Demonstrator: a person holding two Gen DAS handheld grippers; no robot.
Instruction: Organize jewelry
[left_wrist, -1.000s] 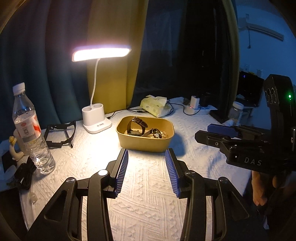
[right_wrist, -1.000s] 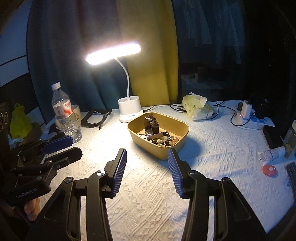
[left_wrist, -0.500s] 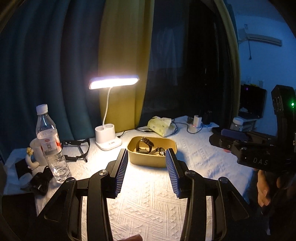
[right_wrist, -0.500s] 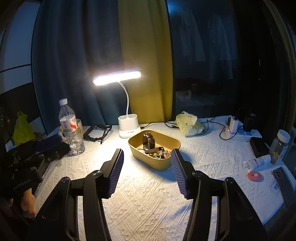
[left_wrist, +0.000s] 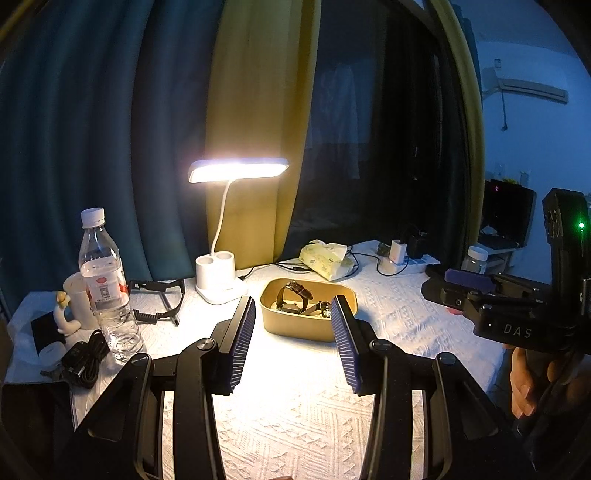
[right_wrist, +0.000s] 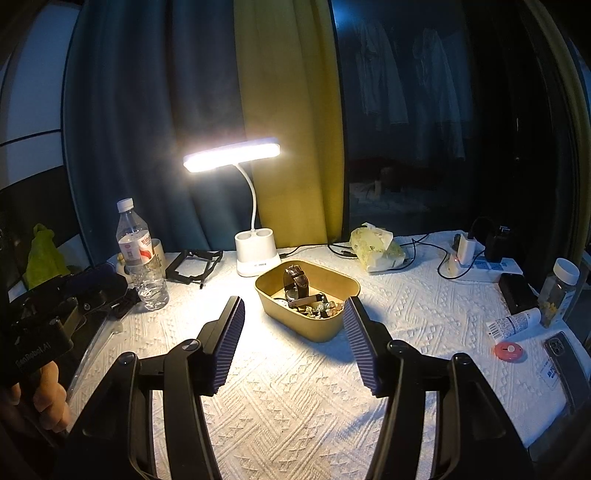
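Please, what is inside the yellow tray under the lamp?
Inside the yellow tray a brown-strap watch stands on edge, beside a second dark watch and a heap of small shiny jewelry. Anything beneath the heap or behind the near wall is covered.

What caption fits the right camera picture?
Open right gripper hovers before a yellow tray of watches under a glowing lamp.

Pretty dim room, the only real light is the desk lamp (left_wrist: 238, 170), which glares hard. Fisheye bends the edges into black corners.
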